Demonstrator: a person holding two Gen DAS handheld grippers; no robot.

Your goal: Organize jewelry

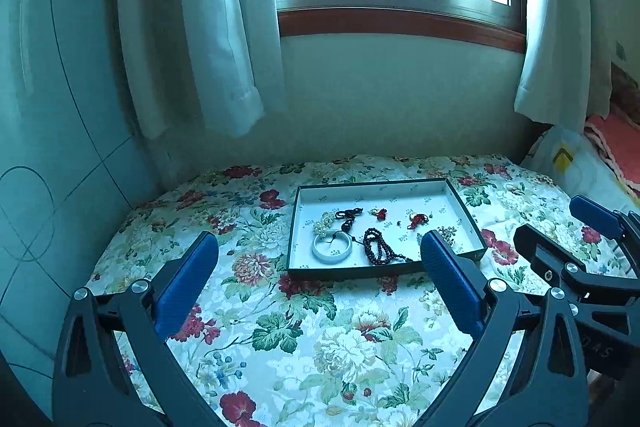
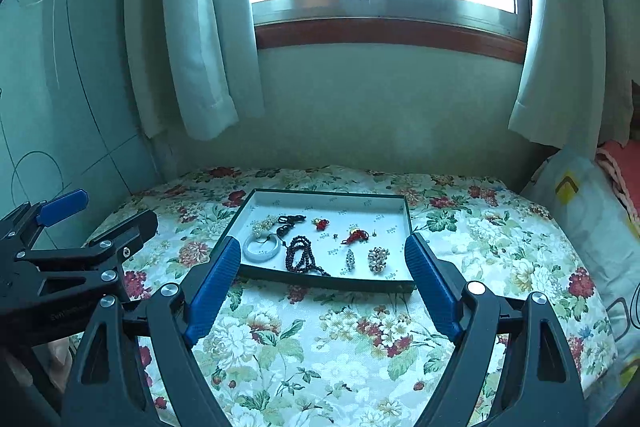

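A shallow dark-rimmed tray lies on the floral cloth and holds the jewelry. In it are a pale jade bangle, a dark bead necklace, a pearl cluster, a black cord piece, red knotted charms and a beaded cluster. My left gripper is open and empty, back from the tray. My right gripper is open too, nothing between its blue pads.
The floral-covered table stands against a wall below a window with pale curtains. A tiled wall closes the left side. A white bag and pink fabric lie at the right edge.
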